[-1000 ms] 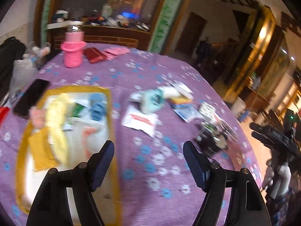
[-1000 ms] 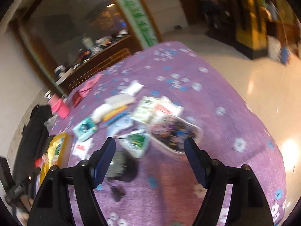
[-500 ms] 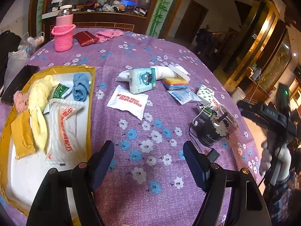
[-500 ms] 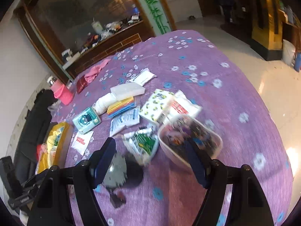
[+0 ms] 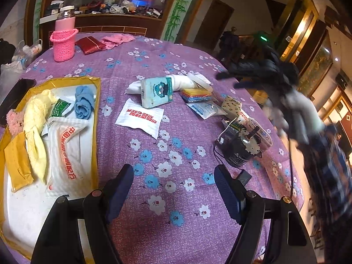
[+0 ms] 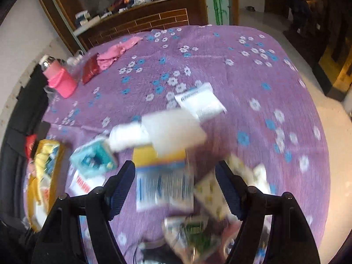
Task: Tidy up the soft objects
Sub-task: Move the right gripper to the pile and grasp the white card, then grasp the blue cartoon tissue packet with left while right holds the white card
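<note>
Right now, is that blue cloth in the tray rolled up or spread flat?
Rolled up: the blue cloth forms a bunched bundle inside the yellow-rimmed tray.

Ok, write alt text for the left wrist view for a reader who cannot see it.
The open, empty left hand-held gripper hovers over a purple flowered tablecloth. At left, a gold-rimmed tray holds a yellow towel, a rolled blue cloth and a white packet; more packets, including a teal tissue pack, lie mid-table.
</note>
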Tool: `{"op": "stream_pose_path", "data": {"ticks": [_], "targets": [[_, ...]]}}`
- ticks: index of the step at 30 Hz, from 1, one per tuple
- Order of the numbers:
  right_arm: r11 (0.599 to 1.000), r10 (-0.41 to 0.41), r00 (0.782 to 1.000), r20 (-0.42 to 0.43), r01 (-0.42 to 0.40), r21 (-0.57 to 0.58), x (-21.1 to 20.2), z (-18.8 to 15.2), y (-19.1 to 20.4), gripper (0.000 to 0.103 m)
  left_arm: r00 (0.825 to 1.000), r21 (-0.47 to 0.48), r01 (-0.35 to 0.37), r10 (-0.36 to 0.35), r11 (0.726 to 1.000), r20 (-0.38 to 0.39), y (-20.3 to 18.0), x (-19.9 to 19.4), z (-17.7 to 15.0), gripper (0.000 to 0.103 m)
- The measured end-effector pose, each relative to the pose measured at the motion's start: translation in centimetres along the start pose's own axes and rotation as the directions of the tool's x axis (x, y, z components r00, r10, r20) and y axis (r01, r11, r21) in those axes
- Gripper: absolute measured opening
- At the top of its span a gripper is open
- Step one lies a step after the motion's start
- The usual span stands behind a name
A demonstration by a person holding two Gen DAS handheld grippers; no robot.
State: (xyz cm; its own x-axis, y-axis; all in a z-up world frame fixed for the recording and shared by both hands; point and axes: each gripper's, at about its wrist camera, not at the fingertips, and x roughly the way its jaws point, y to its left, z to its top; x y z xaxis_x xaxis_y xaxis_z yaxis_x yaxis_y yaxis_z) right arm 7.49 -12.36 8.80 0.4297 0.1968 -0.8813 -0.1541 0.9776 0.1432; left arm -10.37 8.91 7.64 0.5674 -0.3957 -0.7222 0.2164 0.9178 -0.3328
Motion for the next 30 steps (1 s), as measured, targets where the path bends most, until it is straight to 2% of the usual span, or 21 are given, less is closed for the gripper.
{"op": "stream_pose_path", "data": {"ticks": [5, 10, 12, 13, 15, 17, 20, 24, 26, 30], "targets": [[0.998, 0.019, 0.996, -0.09, -0.024, -0.057, 3.8, 3.3, 1.2, 0.078, 1.0, 0.017, -0.001, 0.001, 1.0, 0.009, 0.8, -0.3, 0.6, 0.079], [0.997, -0.033, 0.985, -0.169, 0.021, -0.071, 7.6, 4.4, 1.3, 0.078, 1.0, 0.011, -0.007, 0.006, 1.0, 0.023, 2.0, -0.6, 1.5, 0.079], [0.999, -0.02, 0.985, -0.169, 0.011, -0.052, 7.7, 4.2, 0.9, 0.062, 1.0, 0.01, -0.005, 0.005, 1.0, 0.021, 2.3, -0.6, 1.9, 0.079], [0.999, 0.0, 0.987, -0.159, -0.007, -0.038, 7.2, 4.0, 0.7, 0.058, 1.0, 0.011, -0.002, 0.002, 1.0, 0.02, 2.5, -0.6, 2.3, 0.079], [0.999, 0.036, 0.991, -0.128, -0.04, -0.026, 6.0, 3.6, 0.3, 0.04, 1.0, 0.008, 0.005, -0.006, 1.0, 0.019, 2.7, -0.5, 2.9, 0.079], [0.997, 0.076, 0.993, -0.091, -0.076, 0.004, 4.4, 3.0, -0.5, 0.032, 1.0, 0.001, 0.02, -0.02, 1.0, 0.021, 2.8, -0.3, 3.6, 0.079], [0.992, 0.115, 0.992, -0.051, -0.113, 0.049, 2.5, 2.0, -2.0, 0.023, 1.0, 0.019, 0.003, -0.003, 1.0, 0.024, 2.3, 0.2, 4.5, 0.079], [0.987, 0.127, 0.992, 0.012, -0.128, 0.095, 0.2, 0.5, -3.9, 0.015, 0.998, 0.109, -0.057, 0.053, 0.992, 0.039, 0.8, 0.9, 5.6, 0.079], [0.985, 0.126, 0.992, 0.029, -0.129, 0.115, -0.5, -0.5, -4.9, 0.013, 0.996, 0.164, -0.088, 0.082, 0.983, 0.04, 0.1, 1.8, 6.5, 0.079], [0.981, 0.137, 0.99, 0.038, -0.14, 0.132, -0.8, -1.6, -6.0, 0.013, 0.995, 0.291, -0.101, 0.1, 0.951, 0.019, -0.7, 5.6, 9.3, 0.079]]}}
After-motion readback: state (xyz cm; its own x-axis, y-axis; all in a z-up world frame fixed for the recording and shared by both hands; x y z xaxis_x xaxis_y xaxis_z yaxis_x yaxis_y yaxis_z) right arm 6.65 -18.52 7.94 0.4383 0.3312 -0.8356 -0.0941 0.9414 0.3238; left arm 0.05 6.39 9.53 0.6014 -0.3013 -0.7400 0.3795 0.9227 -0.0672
